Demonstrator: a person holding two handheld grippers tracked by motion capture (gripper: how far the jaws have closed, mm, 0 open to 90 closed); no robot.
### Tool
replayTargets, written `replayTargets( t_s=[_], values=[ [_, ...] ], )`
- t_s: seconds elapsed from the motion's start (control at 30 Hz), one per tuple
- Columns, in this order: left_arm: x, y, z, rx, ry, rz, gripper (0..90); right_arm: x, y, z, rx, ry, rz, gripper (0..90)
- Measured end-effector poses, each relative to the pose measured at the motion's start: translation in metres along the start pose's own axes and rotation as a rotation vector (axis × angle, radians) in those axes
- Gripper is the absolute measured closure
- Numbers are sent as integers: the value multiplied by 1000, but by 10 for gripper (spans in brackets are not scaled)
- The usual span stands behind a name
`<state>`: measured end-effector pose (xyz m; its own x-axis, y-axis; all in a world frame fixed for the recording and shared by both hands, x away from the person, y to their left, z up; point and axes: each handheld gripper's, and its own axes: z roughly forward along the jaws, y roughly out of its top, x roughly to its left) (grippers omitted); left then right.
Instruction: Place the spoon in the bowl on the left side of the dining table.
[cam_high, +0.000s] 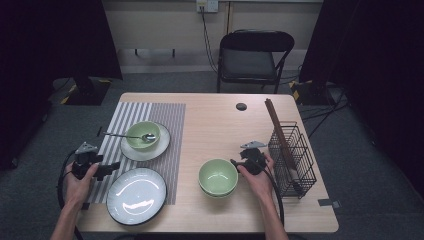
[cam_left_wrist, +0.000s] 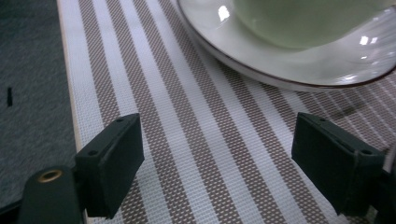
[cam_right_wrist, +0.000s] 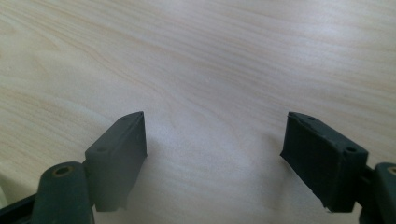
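Table-setting under way: your left gripper (cam_left_wrist: 217, 161) hangs wide and empty over the striped placemat (cam_left_wrist: 196, 140). Your right gripper (cam_high: 239, 163), also wide, sits beside the stacked green bowls (cam_high: 218, 177). Next: close on the top bowl's rim.

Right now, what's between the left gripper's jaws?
Nothing held: in the left gripper view, the open left gripper has bare striped placemat between its jaws.

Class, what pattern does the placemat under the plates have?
The placemat has brown and white stripes, clearest in the left gripper view.
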<state>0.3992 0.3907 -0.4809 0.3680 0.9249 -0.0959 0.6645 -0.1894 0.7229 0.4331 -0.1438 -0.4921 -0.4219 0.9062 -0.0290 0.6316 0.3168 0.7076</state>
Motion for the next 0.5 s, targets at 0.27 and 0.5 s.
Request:
replayTargets(
  t_s=[0.27, 0.5],
  values=[
    [-1, -2, 5, 30, 16, 34, 164, 1, 13, -11, -44, -33, 8, 199],
    [0, -4, 12, 77, 22, 46, 164, 0, 27, -23, -92, -25, 21, 209]
  ],
)
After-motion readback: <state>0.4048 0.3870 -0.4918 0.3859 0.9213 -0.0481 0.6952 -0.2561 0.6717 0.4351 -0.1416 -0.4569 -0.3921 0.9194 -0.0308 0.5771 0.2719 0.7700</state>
